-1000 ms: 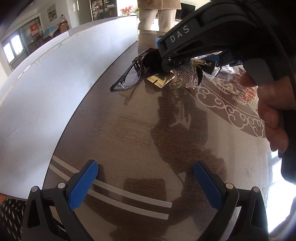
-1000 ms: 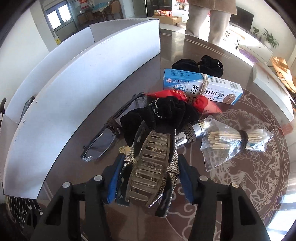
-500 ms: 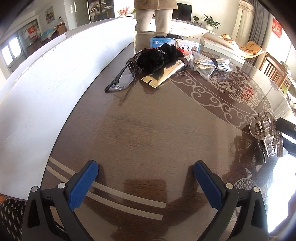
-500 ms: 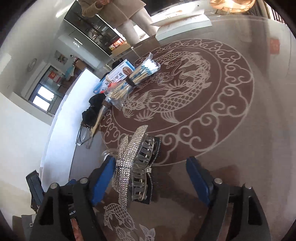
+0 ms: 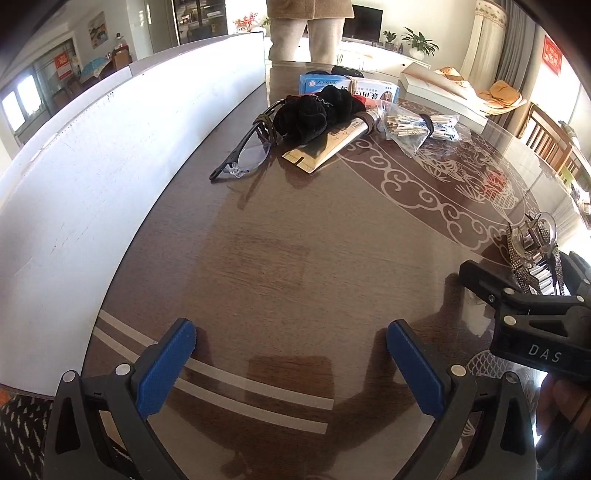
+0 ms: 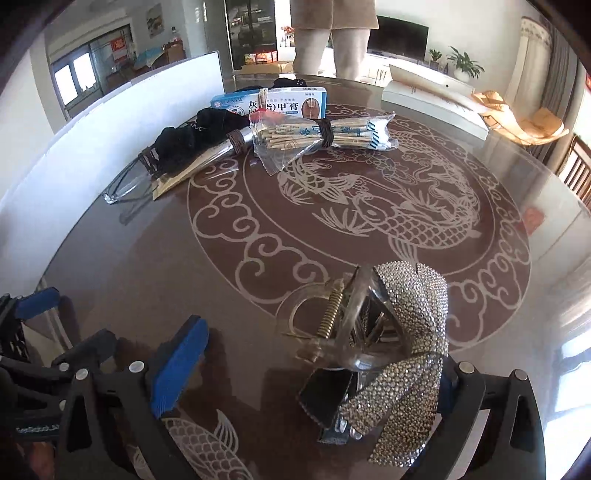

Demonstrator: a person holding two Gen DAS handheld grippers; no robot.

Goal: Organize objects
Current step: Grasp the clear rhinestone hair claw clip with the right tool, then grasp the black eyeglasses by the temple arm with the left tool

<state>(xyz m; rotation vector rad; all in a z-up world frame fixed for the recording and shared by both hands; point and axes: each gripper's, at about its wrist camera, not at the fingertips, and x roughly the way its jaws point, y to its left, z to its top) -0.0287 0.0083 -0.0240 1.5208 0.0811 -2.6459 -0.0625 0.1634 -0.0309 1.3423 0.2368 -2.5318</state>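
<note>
A rhinestone hair claw clip (image 6: 402,325) rests on the glass table top between the fingers of my right gripper (image 6: 314,354). Its jaws are opening: the left blue pad (image 6: 181,362) stands well clear of the clip, and the clip leans toward the right finger, which it hides. In the left wrist view the clip (image 5: 532,240) and the right gripper (image 5: 535,288) sit at the right edge. My left gripper (image 5: 290,332) hovers open over bare table with nothing between its pads.
A pile lies at the far side: glasses (image 5: 243,158), a black scrunchie (image 5: 314,110), a tube (image 5: 332,144), a blue-white box (image 5: 369,90) and a bagged bundle of sticks (image 5: 417,125). A white board (image 5: 110,166) walls the left. A person (image 5: 310,29) stands beyond.
My right gripper carried the claw clip from the pile to the near right of the table and spread its jaws; the clip now sits on the glass. The left gripper stayed put.
</note>
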